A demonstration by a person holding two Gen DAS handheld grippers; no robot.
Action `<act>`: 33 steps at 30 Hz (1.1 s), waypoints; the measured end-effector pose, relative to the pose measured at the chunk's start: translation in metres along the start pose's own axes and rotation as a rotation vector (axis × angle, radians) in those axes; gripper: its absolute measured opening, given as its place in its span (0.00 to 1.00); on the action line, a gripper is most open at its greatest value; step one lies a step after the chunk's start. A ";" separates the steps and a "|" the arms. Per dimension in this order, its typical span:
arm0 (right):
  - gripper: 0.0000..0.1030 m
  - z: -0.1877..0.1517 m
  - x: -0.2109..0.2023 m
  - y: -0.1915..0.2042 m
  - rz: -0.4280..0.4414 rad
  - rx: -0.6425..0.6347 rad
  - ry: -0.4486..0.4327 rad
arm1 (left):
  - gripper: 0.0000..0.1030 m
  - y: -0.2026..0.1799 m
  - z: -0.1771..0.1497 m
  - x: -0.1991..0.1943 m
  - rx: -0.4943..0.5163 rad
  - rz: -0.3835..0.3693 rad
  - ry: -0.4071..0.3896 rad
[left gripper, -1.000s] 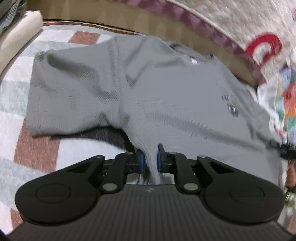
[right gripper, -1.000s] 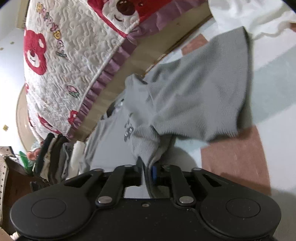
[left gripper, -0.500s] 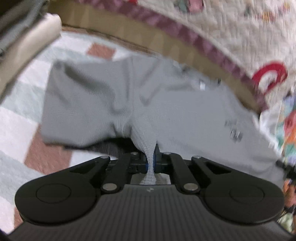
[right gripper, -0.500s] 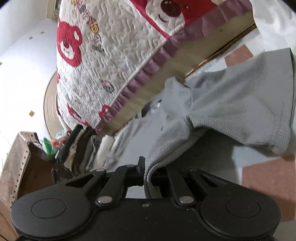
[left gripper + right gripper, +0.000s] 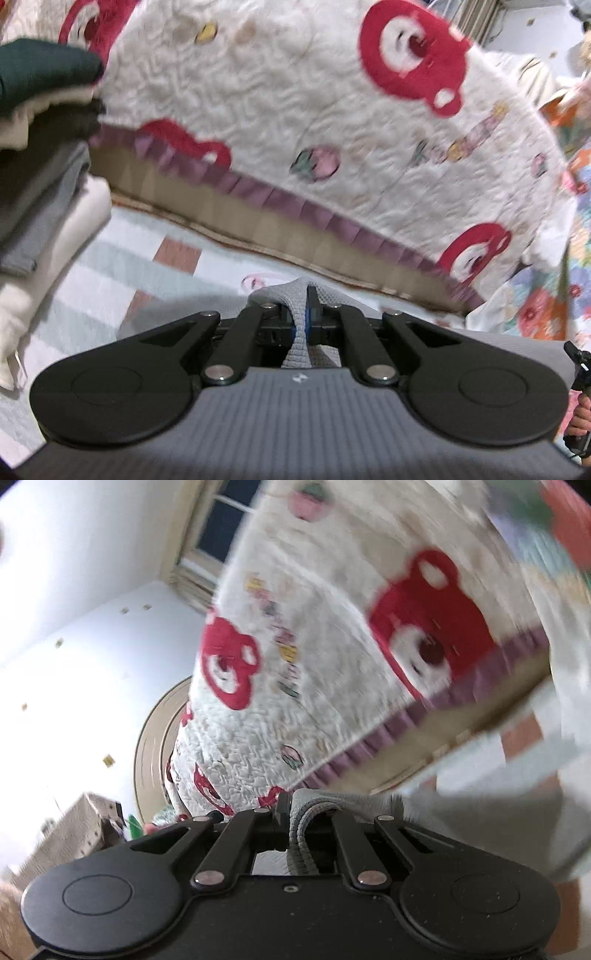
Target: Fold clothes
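Note:
A grey waffle-knit shirt (image 5: 301, 345) is pinched in both grippers and lifted off the checked rug (image 5: 122, 273). My left gripper (image 5: 303, 319) is shut on a bunched fold of its edge; the cloth humps over the fingertips and hangs below, mostly hidden by the gripper body. In the right wrist view my right gripper (image 5: 290, 823) is shut on another fold of the same grey shirt (image 5: 306, 808), which trails off to the right. Both views are motion-blurred.
A bed with a white quilt (image 5: 332, 122) printed with red bears and a purple frill (image 5: 332, 218) fills the background. A pile of folded clothes (image 5: 44, 155) stands at the left. A floral cloth (image 5: 554, 288) lies at the right. The other hand's gripper (image 5: 578, 391) shows at the right edge.
Both grippers closed on the grey shirt's edge and rose with it. The views tilted up from the spread shirt on the rug to the bed's side and the wall.

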State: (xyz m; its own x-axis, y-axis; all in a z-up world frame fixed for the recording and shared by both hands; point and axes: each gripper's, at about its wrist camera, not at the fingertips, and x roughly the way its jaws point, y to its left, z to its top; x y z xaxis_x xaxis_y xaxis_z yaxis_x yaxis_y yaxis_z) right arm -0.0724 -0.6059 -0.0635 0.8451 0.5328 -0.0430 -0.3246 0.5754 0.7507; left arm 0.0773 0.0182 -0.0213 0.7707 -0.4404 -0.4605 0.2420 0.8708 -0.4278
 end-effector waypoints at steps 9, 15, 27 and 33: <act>0.06 0.020 -0.032 0.076 -0.079 -0.135 0.004 | 0.04 -0.037 0.029 -0.084 0.174 -0.039 -0.103; 0.06 0.043 0.006 0.076 -0.189 -0.193 0.114 | 0.03 -0.043 0.061 -0.066 0.238 0.013 -0.075; 0.06 0.138 0.085 0.080 -0.121 -0.445 -0.080 | 0.03 -0.034 0.137 -0.008 0.197 -0.034 -0.261; 0.06 0.082 0.067 0.045 -0.145 -0.519 0.032 | 0.03 -0.005 0.075 0.005 0.201 -0.028 -0.077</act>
State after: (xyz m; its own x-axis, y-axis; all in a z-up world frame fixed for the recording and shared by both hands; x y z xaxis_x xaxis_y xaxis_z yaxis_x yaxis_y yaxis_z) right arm 0.0046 -0.5945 0.0212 0.8861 0.4393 -0.1476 -0.3798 0.8709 0.3120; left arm 0.1239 0.0282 0.0370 0.8030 -0.4539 -0.3862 0.3709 0.8879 -0.2723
